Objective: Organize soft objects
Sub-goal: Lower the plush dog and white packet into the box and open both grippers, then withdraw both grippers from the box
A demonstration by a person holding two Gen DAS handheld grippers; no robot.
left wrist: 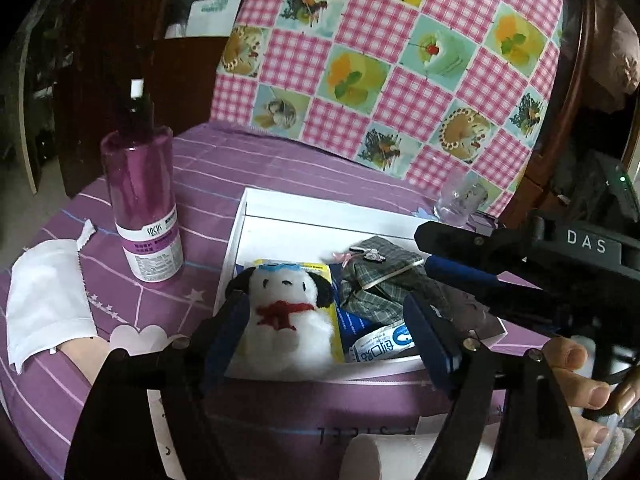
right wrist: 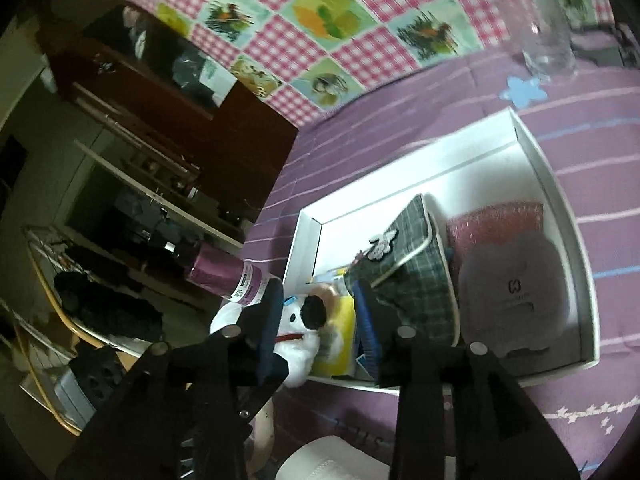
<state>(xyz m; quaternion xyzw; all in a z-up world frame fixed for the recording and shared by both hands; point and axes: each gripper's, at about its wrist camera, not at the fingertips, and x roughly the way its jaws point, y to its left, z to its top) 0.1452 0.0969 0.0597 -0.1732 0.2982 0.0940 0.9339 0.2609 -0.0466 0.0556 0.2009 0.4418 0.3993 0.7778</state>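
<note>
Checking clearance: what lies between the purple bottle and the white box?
Only bare purple cloth separates the purple bottle from the white box, seen in the left wrist view.

Purple sheet (left wrist: pixel 248 168) bears white box (left wrist: pixel 240 220), bottle (left wrist: pixel 144 208), glass (left wrist: pixel 460 200)

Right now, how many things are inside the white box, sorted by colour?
White: 1, plush dog
Yellow: 1, flat pack under the dog
Green plaid: 1, pouch
Red: 1, glittery pouch
Grey: 1, round pouch
Blue-and-white: 1, packet
Total: 6
</note>
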